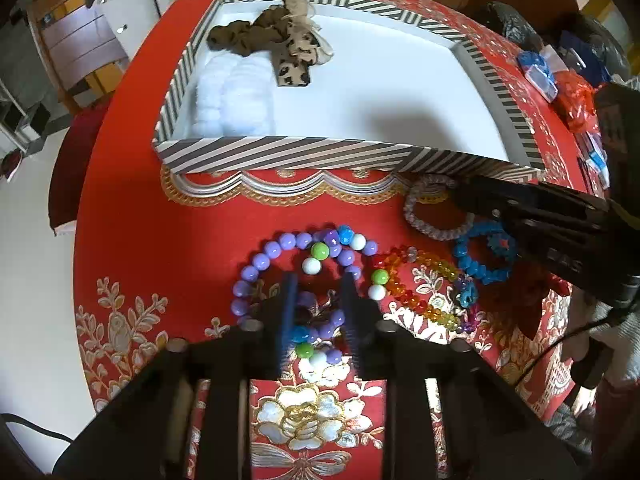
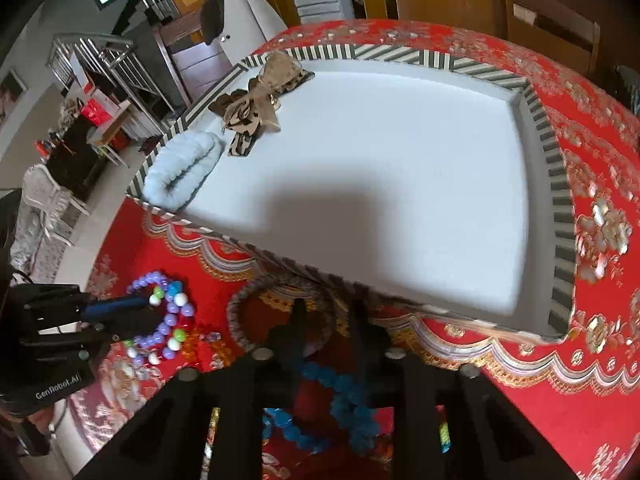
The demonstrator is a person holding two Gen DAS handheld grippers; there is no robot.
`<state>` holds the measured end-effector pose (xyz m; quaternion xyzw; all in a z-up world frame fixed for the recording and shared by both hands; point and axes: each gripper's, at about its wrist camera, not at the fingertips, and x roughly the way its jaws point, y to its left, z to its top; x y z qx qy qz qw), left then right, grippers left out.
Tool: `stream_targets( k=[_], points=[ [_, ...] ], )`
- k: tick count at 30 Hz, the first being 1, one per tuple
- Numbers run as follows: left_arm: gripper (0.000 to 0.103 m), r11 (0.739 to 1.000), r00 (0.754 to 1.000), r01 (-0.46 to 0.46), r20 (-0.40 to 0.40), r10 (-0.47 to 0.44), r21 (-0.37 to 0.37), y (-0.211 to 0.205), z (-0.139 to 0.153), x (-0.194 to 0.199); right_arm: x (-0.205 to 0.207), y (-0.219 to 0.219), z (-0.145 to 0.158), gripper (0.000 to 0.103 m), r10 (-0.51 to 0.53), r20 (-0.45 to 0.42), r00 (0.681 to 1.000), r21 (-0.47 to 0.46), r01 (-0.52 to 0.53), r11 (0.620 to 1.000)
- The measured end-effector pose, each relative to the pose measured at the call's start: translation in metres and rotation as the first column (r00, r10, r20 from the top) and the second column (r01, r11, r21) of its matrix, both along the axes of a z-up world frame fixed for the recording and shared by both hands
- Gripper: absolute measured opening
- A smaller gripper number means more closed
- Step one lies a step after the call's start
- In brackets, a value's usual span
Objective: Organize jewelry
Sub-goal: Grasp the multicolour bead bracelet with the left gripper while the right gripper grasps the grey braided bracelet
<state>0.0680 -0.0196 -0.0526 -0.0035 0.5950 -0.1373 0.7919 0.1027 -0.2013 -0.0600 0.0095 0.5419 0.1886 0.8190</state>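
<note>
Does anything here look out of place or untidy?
Yes. The purple bead bracelets, rainbow bracelet, blue bracelet and grey braided bracelet lie in an overlapping heap on the red tablecloth, outside the striped box, which holds only hair accessories.

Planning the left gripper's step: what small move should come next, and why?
Probably shut the left gripper on the purple bead bracelet: its open jaws sit among the beads on the red tablecloth, and the striped tray holds no bracelets yet.
</note>
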Motion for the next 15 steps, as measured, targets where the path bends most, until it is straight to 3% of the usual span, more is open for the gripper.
stream_targets(
  k=[6,15],
  points=[
    [0.008,1.0,1.0,-0.013,0.002,0.013,-0.027,0.004,-0.001,-0.004,-0.004,-0.005,0.009,0.007,0.001,0.025,1.0,0.012,-0.001,1.0],
    [0.008,0.996,0.995,-0.023,0.1,0.032,-0.091,0.019,0.048,-0.017,-0.018,-0.015,0.044,0.007,-0.024,0.089,0.996,0.032,0.021,0.999]
  ],
)
